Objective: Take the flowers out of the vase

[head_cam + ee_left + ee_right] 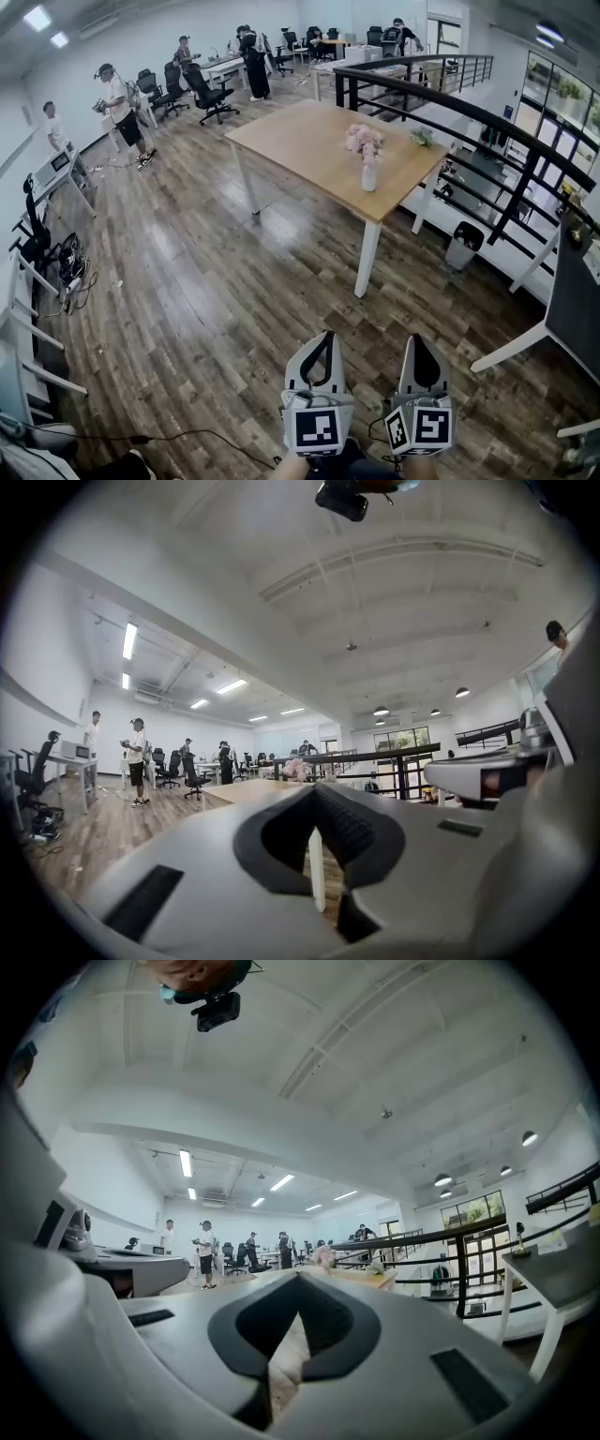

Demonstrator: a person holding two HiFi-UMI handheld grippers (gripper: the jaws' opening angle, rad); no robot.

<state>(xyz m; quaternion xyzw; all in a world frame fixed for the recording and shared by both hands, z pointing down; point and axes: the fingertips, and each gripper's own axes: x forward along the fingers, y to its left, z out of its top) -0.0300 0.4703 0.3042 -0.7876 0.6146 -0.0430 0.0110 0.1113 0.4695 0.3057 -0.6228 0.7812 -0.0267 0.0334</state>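
Left tongs (pixel 319 337): level, low before us; jaws together, nothing held
Right tongs (pixel 419 339): level, just beside the left; jaws together, empty
Flowers (pixel 364 141): pink, upright in white vase (pixel 369 176); on the worktop (pixel 300 141), well apart from both tongs
Edges: vase near worktop's nearest corner; black railing (pixel 519 192) beyond its right side
Room: we see bare wooden floor (pixel 216 300) between tongs and worktop
Count: two tongs; one vase; one pink bunch

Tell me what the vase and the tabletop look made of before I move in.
The vase: white and smooth, probably ceramic; too small to be sure. The tabletop: light wood or wood-look laminate, matte, judging by its even tan colour without glare.
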